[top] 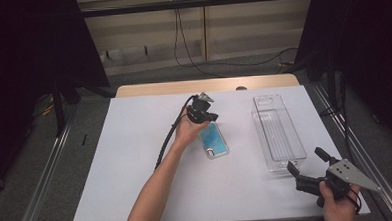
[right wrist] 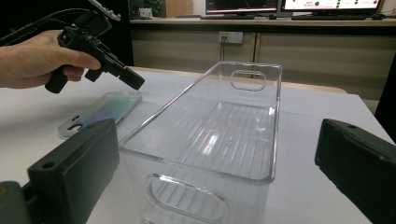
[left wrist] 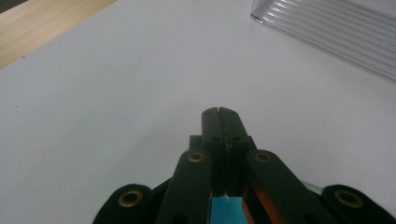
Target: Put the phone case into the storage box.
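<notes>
- My left gripper (top: 210,115), jaws pressed together on nothing, hovers over the glossy blue phone case (top: 214,139).
- My right gripper (top: 306,164) gapes wide, empty, beside the ribbed clear plastic bin (top: 277,132).

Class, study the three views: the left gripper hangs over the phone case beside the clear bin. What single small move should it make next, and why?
Probably open the jaws first. The left gripper hovers shut above the far end of the phone case, which lies flat on the table, untouched; shut jaws cannot take its edge. The clear bin stands empty beside it, and the right gripper waits open at the bin's near end.
</notes>
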Action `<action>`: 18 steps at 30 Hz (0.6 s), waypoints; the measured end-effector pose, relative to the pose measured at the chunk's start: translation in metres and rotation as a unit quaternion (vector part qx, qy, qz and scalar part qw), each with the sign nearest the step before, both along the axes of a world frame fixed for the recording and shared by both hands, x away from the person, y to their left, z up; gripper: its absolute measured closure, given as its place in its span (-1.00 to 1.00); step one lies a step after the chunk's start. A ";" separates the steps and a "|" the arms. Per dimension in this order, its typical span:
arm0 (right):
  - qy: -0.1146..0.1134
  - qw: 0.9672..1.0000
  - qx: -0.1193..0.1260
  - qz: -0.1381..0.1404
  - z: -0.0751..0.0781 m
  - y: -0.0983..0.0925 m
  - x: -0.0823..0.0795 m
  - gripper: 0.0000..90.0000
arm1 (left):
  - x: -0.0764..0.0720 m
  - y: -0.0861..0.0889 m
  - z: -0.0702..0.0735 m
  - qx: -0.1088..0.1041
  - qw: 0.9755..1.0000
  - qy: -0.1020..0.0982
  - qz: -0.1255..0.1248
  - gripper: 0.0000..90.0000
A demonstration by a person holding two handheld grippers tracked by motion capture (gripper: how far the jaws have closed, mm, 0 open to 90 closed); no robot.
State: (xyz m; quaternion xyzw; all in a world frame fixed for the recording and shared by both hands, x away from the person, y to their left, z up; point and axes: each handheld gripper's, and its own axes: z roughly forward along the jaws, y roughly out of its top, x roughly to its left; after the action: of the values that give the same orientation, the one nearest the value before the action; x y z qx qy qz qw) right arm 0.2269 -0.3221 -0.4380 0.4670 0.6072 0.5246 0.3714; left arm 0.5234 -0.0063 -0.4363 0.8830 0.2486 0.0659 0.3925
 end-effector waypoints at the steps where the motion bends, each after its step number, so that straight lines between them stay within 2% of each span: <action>1: 0.000 1.000 0.000 0.000 0.000 0.000 0.000 -1.00 | 0.000 -0.001 0.000 0.000 1.000 0.001 -0.001 1.00; 9: 0.000 1.000 0.000 0.001 0.000 -0.001 -0.001 -1.00 | 0.000 -0.008 -0.009 0.015 1.000 0.010 -0.015 1.00; 10: 0.000 1.000 0.000 0.001 0.000 -0.001 -0.001 -1.00 | -0.001 -0.009 -0.010 0.010 1.000 0.014 -0.012 1.00; 12: 0.000 1.000 -0.002 0.001 0.000 -0.001 -0.001 -1.00 | -0.002 -0.009 -0.012 0.022 1.000 0.010 -0.018 1.00; 18: 0.000 1.000 -0.002 0.001 0.000 -0.001 -0.001 -1.00 | -0.002 -0.007 -0.013 0.027 0.999 0.012 -0.017 1.00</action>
State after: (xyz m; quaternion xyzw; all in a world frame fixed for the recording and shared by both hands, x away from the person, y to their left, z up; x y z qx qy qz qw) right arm 0.2259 -0.3228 -0.4381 0.4655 0.6088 0.5238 0.3719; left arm 0.5214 -0.0133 -0.4488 0.8980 0.2365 0.0556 0.3669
